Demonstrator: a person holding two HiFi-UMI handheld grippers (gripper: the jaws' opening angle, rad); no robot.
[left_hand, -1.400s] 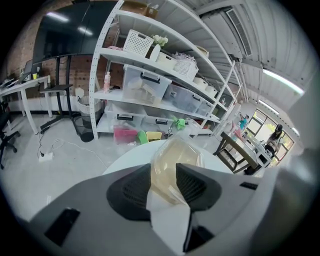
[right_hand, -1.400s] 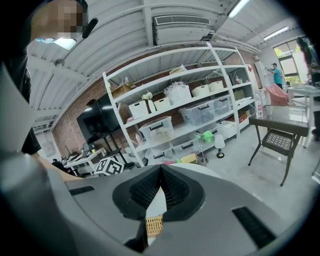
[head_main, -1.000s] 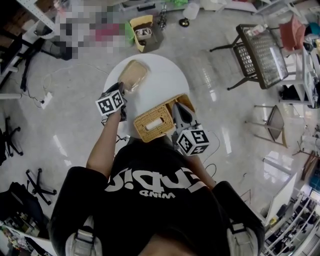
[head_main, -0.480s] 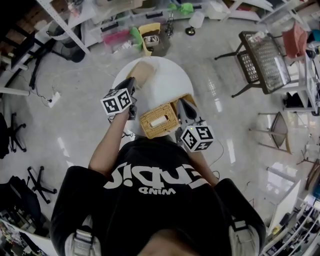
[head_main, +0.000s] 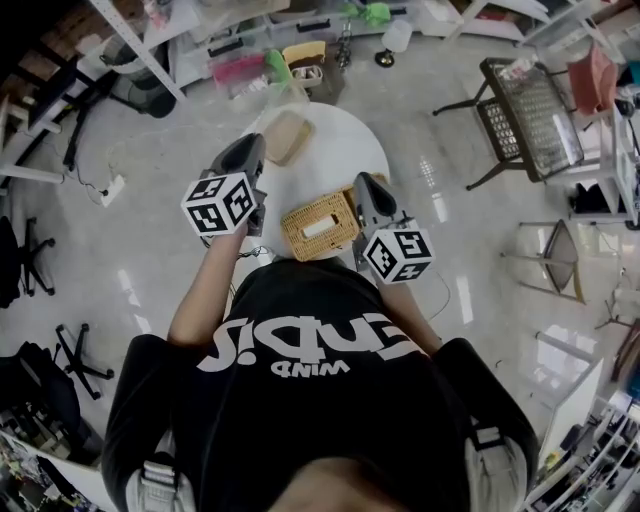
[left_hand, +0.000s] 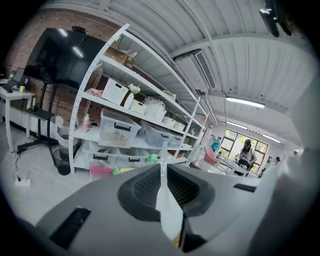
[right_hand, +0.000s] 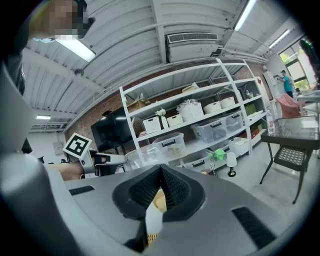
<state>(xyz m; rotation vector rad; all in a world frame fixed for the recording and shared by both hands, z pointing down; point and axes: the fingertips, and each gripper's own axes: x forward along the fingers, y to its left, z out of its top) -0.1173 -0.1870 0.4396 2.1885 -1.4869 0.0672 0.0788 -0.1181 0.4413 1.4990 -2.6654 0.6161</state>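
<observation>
Left gripper (left_hand: 162, 175) has its jaws pinched on the thin edge of a clear bag (head_main: 285, 136), which hangs over the far-left part of the round table (head_main: 345, 160). Right gripper (right_hand: 160, 176) has its jaws together with nothing clamped, just beside the right end of the wicker tissue box (head_main: 318, 225).

Likely workshop or lab: brick wall (left_hand: 25, 42), white shelving (left_hand: 115, 105) (clear storage bins (left_hand: 119, 131)), desk (left_hand: 12, 95), polished floor (head_main: 480, 260).

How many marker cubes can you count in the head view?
2. The left cube rides on the left hand-held gripper, left of the wicker box; the right cube rides on the right hand-held gripper, right of it. None seems hidden.
</observation>
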